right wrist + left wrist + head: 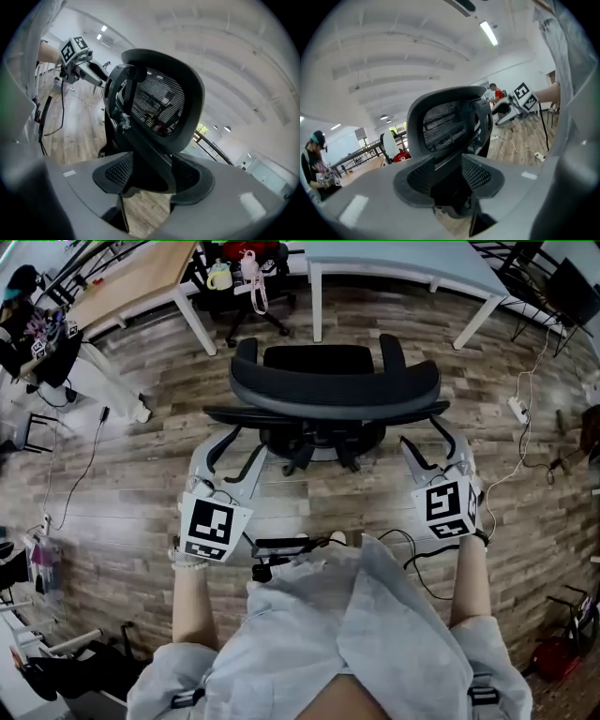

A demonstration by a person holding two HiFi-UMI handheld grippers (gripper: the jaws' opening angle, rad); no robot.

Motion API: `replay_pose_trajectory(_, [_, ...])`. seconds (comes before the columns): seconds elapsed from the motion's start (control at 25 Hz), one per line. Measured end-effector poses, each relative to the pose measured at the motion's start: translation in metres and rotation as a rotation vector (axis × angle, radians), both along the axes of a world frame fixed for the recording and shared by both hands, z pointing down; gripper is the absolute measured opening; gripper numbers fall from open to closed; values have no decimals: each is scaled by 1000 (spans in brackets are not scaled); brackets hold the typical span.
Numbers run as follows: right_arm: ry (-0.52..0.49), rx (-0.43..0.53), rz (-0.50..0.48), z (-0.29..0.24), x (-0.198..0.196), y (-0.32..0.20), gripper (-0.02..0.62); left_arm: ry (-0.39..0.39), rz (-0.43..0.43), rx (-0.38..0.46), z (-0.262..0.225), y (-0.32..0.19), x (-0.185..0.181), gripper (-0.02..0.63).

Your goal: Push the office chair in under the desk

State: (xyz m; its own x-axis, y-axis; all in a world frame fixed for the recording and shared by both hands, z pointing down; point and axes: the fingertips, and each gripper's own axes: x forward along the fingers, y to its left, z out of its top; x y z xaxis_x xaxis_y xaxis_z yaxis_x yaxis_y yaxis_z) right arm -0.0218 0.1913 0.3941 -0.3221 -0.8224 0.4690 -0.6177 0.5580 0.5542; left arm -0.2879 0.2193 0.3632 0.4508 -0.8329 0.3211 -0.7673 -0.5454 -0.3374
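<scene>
A black office chair [333, 390] with a mesh back stands on the wood floor, its back turned towards me. The white desk [403, 266] is beyond it, at the far side of the room. My left gripper [234, 448] sits at the left end of the chair back and my right gripper [433, 444] at the right end. In the left gripper view the chair back [440, 124] rises just beyond the open jaws [449, 176]. The right gripper view shows the same back [164, 101] over open jaws [152, 176]. Dark chair frame fills both gaps; the pads are not pressing on it.
A wooden desk [131, 282] stands at the far left, with another dark chair [248, 292] tucked between the two desks. Cables and a power strip [517, 409] lie on the floor to the right. A person [28, 324] is at the far left.
</scene>
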Motion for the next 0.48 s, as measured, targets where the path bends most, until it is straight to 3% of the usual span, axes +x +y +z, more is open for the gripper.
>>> replay_pose_trajectory(0.24, [131,-10,-32,13,9,-20,268,-284,43,-17,19,-16,-18,168])
replay_pose_trajectory(0.48, [262,-43,-68,26,20,-39,276,-505,74,-35,31,-36,-33,184])
